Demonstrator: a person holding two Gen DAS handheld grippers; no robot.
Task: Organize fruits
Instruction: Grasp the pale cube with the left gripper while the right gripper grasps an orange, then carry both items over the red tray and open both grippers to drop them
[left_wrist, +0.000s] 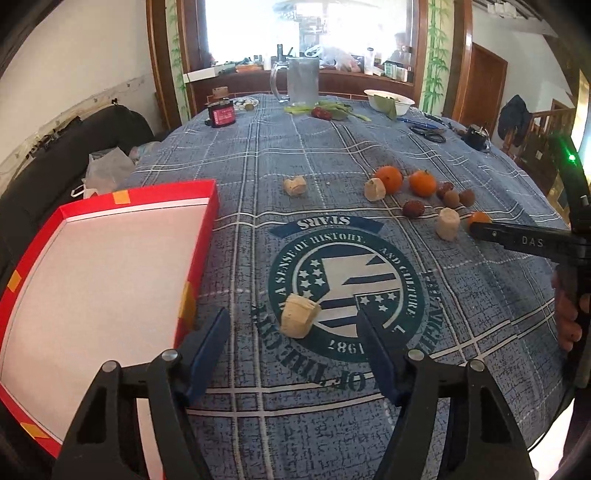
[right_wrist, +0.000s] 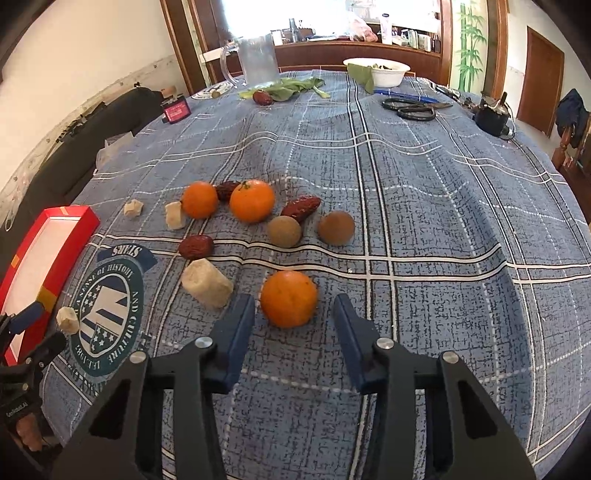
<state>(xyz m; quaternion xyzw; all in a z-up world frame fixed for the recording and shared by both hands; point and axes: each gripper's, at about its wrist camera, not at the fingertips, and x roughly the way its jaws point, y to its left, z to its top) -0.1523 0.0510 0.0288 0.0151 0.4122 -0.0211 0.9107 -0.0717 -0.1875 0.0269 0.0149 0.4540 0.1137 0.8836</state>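
My left gripper (left_wrist: 291, 321) is open, its blue fingers on either side of a pale cut fruit chunk (left_wrist: 298, 315) lying on the tablecloth emblem. A red box lid with white inside (left_wrist: 199, 236) lies just left of it. My right gripper (right_wrist: 293, 306) is open around an orange (right_wrist: 289, 298) on the cloth. Beyond it lie two more oranges (right_wrist: 252, 200), red dates (right_wrist: 301, 208), two brown round fruits (right_wrist: 336, 228) and pale chunks (right_wrist: 207, 283). The right gripper shows in the left wrist view (left_wrist: 480, 226), the left one in the right wrist view (right_wrist: 44, 314).
The table carries a blue plaid cloth (right_wrist: 424, 192). At the far edge stand a clear pitcher (right_wrist: 256, 59), a white bowl (right_wrist: 384, 72), green leaves (right_wrist: 291, 86), scissors (right_wrist: 410, 109), a pink-labelled jar (right_wrist: 176, 110) and a dark object (right_wrist: 491, 118). A dark sofa (left_wrist: 92, 133) lies left.
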